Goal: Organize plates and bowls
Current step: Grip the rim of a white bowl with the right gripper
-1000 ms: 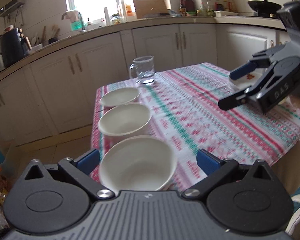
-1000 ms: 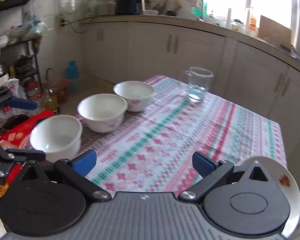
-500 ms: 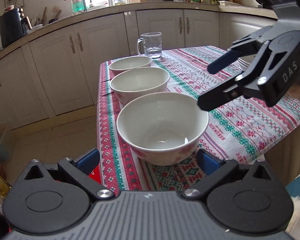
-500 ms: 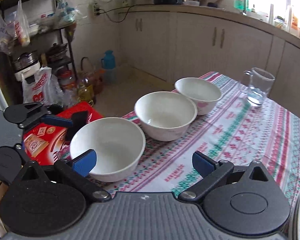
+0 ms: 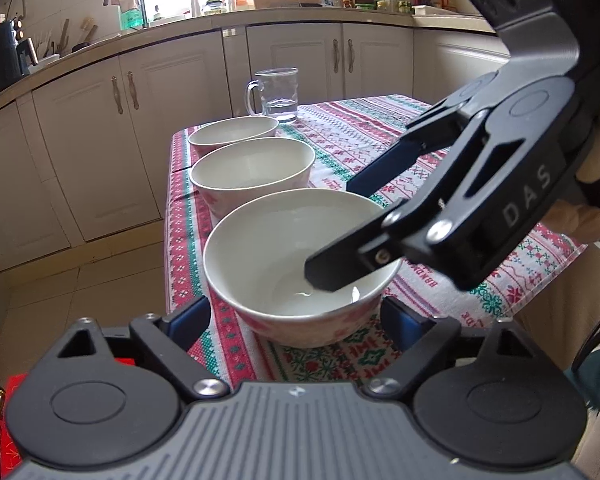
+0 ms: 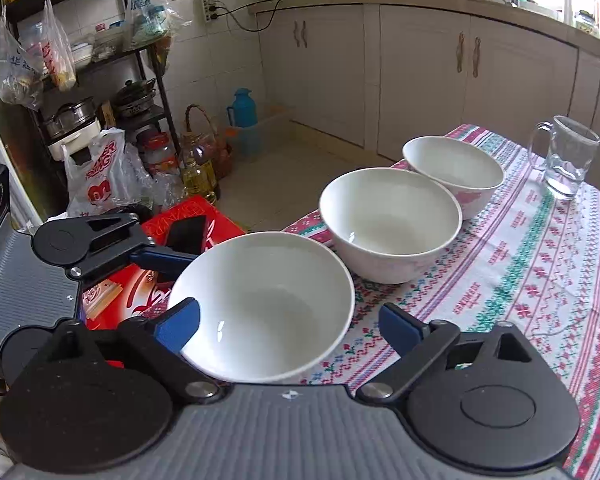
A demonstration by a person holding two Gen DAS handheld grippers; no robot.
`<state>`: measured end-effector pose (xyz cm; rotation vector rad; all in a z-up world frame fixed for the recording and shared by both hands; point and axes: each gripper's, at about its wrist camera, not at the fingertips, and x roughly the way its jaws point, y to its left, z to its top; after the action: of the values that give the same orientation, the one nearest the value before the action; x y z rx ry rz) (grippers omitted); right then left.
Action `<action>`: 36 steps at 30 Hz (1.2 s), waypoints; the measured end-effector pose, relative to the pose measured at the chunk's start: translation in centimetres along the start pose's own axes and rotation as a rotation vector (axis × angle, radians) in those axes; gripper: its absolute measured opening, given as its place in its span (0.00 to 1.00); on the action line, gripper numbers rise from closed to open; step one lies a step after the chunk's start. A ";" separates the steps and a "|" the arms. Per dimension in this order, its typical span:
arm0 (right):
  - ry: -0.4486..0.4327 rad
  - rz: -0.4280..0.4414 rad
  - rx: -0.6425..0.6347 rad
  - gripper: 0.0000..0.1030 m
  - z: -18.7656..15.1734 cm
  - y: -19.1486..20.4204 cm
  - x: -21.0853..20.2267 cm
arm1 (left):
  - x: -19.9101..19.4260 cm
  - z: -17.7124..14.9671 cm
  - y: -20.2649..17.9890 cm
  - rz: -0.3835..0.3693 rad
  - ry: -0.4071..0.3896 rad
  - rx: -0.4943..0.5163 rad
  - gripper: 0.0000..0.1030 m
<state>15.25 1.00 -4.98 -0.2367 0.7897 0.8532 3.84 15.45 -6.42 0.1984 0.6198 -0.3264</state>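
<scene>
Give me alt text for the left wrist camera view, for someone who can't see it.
The left tongs straddle the nearest white bowl at the edge of a patterned tablecloth, closing, while the right tongs reach over its rim. Two more white bowls line up behind, then a glass mug and kitchen cabinets.

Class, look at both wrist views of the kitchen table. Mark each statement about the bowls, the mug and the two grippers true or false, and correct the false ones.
1. Three white bowls stand in a row on the tablecloth. True.
2. The nearest bowl is stacked inside the middle bowl. False: it stands alone.
3. The glass mug is full to the brim. False: only a little water at the bottom.
4. Both the left gripper and right gripper have the nearest bowl between their jaws. True.
</scene>
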 end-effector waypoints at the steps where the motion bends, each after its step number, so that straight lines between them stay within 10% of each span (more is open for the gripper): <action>1: 0.006 0.006 0.002 0.91 0.0 0.0 0.1 | 0.0 0.0 0.0 -0.003 -0.003 0.002 0.87; 36: -0.053 -0.034 0.107 0.83 -1.9 -3.2 -5.3 | 1.5 4.5 -4.5 -0.109 -0.016 0.105 0.83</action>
<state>14.51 -5.07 -2.99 -0.1324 0.7766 0.7796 5.80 9.65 -4.08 0.2627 0.5989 -0.4658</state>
